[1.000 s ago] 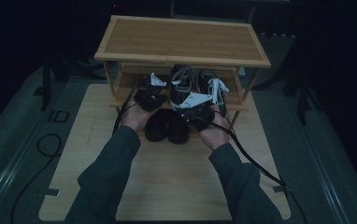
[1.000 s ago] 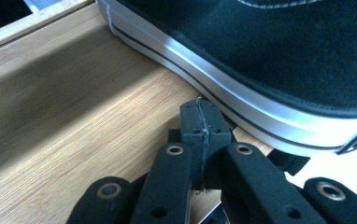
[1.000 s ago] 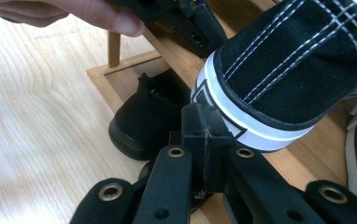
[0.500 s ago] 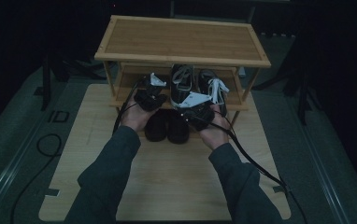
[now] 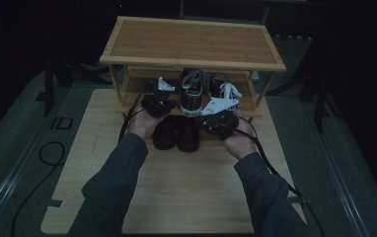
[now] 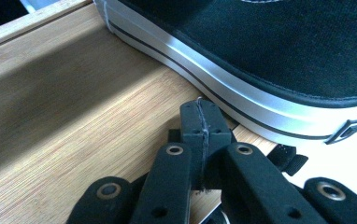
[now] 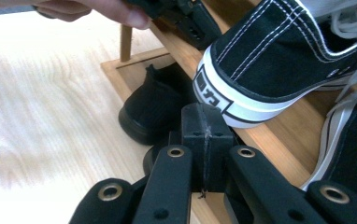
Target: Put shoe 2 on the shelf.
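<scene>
Hovering both grippers, left (image 5: 158, 101) and right (image 5: 219, 114), jaws clenched and empty, before the shoe rack (image 5: 191, 45), I judge the sneaker (image 5: 191, 94) on its lower shelf light and soft; grip its stiff heel.

Rack's middle shelf (image 5: 136, 84) open at its left third, right part blocked by two black-and-white sneakers (image 5: 192, 94) side by side; pair of black shoes (image 5: 176, 134) crowds the floor mat (image 5: 186, 187) just before the rack, bare board nearer the person, top shelf (image 5: 191, 43) roofs access from above.
</scene>
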Tool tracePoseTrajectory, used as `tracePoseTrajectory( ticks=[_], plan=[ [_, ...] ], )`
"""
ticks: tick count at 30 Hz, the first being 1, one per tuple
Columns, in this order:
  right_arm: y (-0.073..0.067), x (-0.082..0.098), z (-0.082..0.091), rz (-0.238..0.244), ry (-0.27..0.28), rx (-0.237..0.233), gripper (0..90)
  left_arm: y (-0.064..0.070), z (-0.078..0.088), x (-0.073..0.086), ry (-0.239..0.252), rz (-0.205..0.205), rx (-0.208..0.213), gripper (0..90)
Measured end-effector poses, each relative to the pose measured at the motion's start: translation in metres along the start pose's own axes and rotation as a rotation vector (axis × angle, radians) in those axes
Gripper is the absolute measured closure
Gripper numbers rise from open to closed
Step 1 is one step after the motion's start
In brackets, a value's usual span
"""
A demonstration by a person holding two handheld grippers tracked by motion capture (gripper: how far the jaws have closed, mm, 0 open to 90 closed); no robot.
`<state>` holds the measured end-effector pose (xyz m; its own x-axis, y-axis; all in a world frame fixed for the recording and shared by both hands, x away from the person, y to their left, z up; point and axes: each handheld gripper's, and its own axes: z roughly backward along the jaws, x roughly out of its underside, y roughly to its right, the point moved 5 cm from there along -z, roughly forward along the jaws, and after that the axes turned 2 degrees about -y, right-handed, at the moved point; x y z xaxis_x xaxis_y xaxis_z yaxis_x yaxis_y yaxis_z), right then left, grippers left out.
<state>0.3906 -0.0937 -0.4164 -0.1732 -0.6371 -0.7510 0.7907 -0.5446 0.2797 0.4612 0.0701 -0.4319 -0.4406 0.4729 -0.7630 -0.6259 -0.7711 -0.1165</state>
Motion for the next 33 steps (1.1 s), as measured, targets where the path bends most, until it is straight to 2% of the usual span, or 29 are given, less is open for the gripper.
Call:
tracePoseTrajectory(
  ticks=[6,7,12,19,33],
  plan=[
    [0.0,0.001,0.003,-0.001,-0.008,-0.015,87.2,-0.001,0.0,0.0,0.003,0.0,0.006,90.0],
    [0.001,0.002,0.005,0.014,-0.021,-0.023,87.2,-0.001,0.0,0.0,0.004,0.001,0.008,90.0],
    [0.002,0.005,0.009,0.027,-0.049,-0.045,86.2,-0.001,0.0,0.0,0.002,-0.001,0.009,90.0],
    [0.006,0.008,0.017,0.011,-0.076,-0.089,84.2,-0.002,0.0,0.0,0.003,0.0,0.014,90.0],
    [0.012,0.018,0.024,0.009,-0.09,-0.102,84.2,-0.002,0.0,0.0,0.007,0.003,0.018,90.0]
  ],
)
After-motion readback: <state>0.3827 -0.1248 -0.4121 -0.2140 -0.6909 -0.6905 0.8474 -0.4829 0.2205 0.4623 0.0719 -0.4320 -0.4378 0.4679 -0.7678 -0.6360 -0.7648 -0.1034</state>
